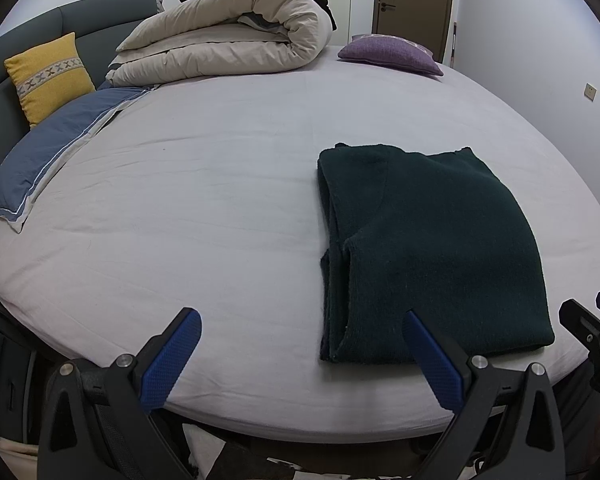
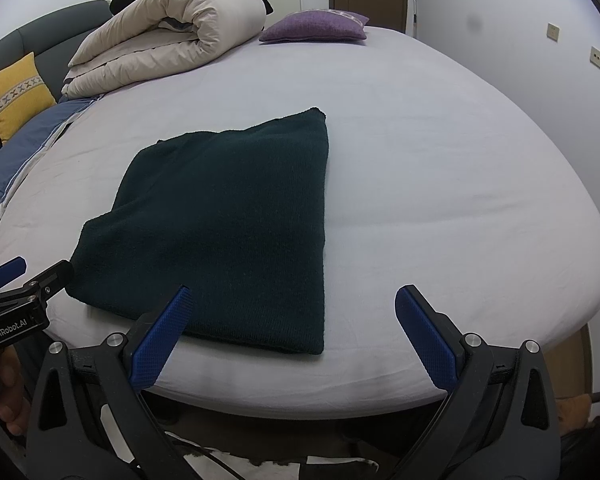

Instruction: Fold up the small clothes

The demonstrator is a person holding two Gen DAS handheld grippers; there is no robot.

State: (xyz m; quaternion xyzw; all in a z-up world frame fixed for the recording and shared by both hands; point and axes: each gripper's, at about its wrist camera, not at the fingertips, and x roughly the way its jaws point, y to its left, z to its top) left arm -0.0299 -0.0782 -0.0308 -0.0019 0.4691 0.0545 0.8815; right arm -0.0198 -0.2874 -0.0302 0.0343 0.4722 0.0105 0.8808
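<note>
While both grippers (image 1: 302,322) (image 2: 292,300) gape empty, the folded sweater (image 2: 224,216) fronts their jaws near the bed (image 2: 440,200) edge, bare sheet around.

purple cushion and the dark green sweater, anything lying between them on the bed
Nothing: in the right wrist view only bare sheet lies between the purple cushion and the folded sweater.

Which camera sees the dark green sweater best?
The right wrist view: the folded dark green sweater lies near the middle, almost whole, only its near edge behind a finger of the right gripper. The left wrist view shows it off to the right, with its layered folded edge.
</note>
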